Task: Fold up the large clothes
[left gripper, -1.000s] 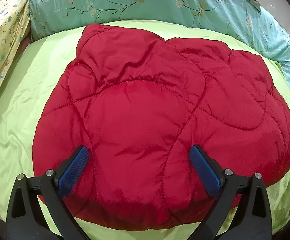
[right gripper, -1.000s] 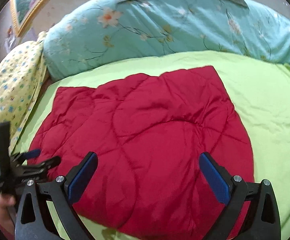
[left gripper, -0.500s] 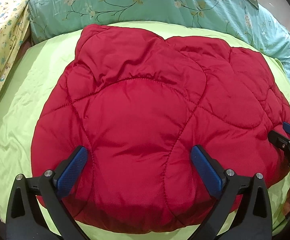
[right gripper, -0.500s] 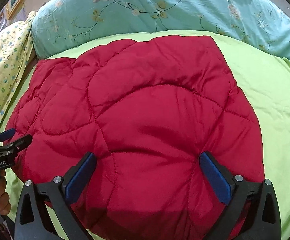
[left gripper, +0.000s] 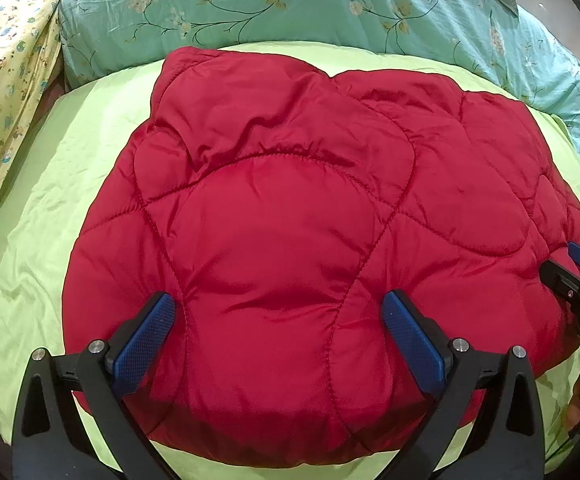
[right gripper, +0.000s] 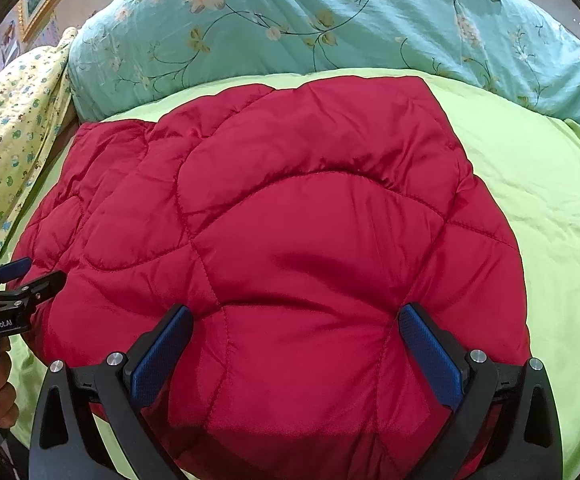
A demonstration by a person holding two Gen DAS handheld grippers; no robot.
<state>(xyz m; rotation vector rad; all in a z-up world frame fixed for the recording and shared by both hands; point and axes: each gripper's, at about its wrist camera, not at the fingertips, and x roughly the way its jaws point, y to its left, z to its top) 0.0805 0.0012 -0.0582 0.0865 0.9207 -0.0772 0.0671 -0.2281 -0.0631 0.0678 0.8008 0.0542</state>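
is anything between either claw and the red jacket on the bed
Nothing visible stands in the way. The left claw and the right claw are both open right over the near edge of the red quilted padded jacket, which lies alone on the light green bedsheet. The teal floral duvet lies behind it.

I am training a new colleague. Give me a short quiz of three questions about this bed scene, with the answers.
1. True or false: the jaws of both grippers stand open.
2. Which colour is the sheet under the quilted garment? A) white B) light green C) grey
3. Fill in: behind the garment, at the head of the bed, lies a teal ______ bedding roll.

Key
1. True: the left gripper and the right gripper each have the jaws wide apart over the red quilted garment, gripping nothing.
2. B: the sheet is light green.
3. floral: the teal bedding carries a flower print.
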